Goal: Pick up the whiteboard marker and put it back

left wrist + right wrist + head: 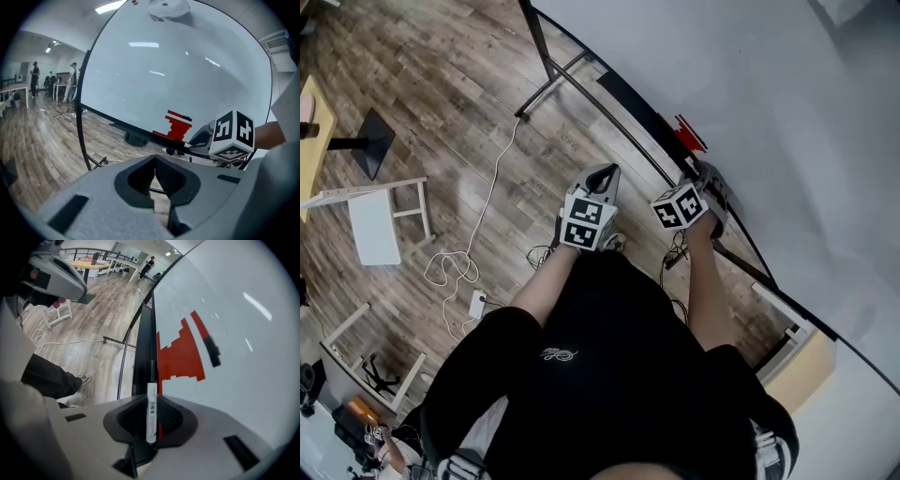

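Whiteboard [234,333] ahead, wood floor [441,84] below, marker in my right grip.
The whiteboard marker [151,420] sits clamped between the jaws of my right hand-held gripper [151,397]. Its dark end points away over the board's black ledge [140,357], just beside a red patch [180,357]. Near its left, my left hand-held gripper [154,158] has its jaws together, empty.

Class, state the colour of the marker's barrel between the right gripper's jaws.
White barrel, black end: slim whiteboard marker, right gripper view.
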### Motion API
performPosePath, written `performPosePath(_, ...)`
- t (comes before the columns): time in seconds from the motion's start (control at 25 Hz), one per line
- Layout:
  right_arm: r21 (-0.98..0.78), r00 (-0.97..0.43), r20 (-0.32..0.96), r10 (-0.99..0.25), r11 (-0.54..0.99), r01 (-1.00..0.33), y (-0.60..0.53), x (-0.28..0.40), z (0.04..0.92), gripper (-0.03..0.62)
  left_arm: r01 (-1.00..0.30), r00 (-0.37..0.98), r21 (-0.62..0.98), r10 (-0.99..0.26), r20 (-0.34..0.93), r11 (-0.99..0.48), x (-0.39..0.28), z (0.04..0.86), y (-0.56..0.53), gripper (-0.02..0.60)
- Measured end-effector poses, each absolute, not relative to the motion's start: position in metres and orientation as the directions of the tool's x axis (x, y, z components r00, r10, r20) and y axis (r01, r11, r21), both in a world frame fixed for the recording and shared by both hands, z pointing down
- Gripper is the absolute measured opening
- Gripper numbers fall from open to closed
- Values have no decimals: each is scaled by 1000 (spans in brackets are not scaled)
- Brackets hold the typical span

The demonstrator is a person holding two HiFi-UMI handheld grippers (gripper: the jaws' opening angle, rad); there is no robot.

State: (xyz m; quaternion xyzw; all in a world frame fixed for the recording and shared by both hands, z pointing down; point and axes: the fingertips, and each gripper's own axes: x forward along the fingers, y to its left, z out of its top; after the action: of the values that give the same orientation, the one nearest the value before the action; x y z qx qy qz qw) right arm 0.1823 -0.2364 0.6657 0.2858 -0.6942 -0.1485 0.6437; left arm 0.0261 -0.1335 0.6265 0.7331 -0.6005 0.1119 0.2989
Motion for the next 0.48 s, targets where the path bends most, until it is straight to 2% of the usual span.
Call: performPosePath(0.48,575,-247,704,-666,738,-353,-201,177,583,54,-972,182,219,-872,454,-89,41,573,-105,6)
